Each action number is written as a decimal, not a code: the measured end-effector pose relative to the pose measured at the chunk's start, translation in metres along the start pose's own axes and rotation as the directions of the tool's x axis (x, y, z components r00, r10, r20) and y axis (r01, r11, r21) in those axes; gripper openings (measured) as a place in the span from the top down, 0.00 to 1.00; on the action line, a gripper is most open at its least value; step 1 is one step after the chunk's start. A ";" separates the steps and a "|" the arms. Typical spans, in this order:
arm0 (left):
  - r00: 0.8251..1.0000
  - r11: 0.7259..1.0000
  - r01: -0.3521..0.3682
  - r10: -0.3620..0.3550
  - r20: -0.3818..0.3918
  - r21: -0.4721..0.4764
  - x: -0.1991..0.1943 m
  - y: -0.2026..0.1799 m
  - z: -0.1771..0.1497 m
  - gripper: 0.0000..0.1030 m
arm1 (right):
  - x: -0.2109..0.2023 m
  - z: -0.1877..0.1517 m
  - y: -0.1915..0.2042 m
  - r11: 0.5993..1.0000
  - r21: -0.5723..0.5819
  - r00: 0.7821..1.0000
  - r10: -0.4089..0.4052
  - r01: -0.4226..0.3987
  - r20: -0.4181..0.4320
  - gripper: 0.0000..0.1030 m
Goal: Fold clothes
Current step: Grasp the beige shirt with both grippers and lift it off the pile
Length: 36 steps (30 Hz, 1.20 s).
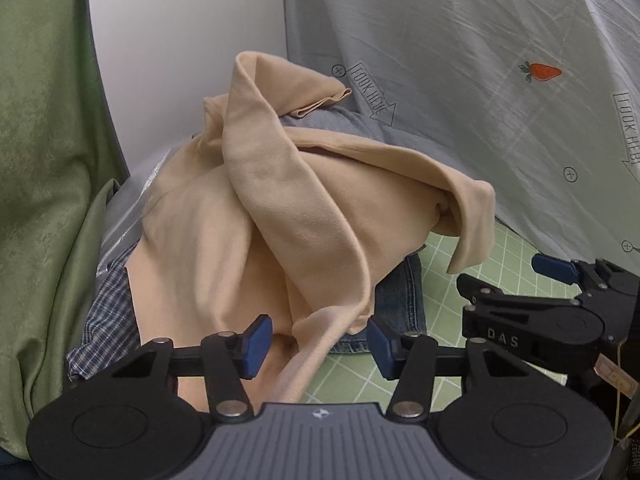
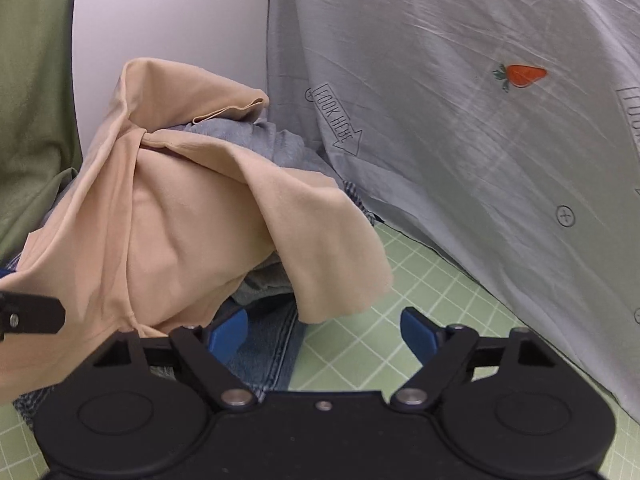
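Where clothes pile up, tan garment (image 1: pixel 256 216) tops jeans (image 1: pixel 400 304).

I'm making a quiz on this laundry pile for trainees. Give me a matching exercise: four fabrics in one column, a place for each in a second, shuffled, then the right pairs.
Things:
1. beige garment
2. denim jeans
3. plaid shirt
4. carrot-print sheet

Places:
A. hanging as the backdrop behind the pile
B. draped over the top of the pile
C. peeking out at the pile's left edge, in the left wrist view
D. under the pile's front, on the green grid mat

Pairs: 1-B, 2-D, 3-C, 4-A
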<state>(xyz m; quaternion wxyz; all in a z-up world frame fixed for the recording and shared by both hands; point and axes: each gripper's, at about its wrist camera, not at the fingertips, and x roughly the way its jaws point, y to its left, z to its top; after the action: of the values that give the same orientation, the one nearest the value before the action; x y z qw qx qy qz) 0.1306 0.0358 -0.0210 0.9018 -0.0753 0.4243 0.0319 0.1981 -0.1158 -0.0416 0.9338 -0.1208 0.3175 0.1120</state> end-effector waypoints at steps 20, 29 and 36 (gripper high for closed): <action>0.998 0.990 0.046 -0.050 0.023 0.136 -0.033 -0.058 -0.025 0.97 | -0.052 -0.063 -0.086 0.954 0.203 0.965 -0.245 0.223 0.092 0.93; 0.955 0.907 0.292 -0.257 -0.151 0.304 -0.079 -0.198 -0.139 0.91 | -0.239 -0.274 -0.222 0.690 0.390 0.790 -0.569 0.610 -0.228 0.93; 0.930 0.883 0.320 -0.224 -0.291 0.343 -0.109 -0.264 -0.237 0.84 | -0.341 -0.427 -0.270 0.626 0.446 0.763 -0.446 0.639 -0.467 0.88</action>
<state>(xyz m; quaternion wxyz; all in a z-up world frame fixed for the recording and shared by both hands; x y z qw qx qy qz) -0.0868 -0.2623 -0.0573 0.8355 0.0405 0.5143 -0.1891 -0.2297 -0.5430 -0.1171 0.8502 0.0636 0.4265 -0.3021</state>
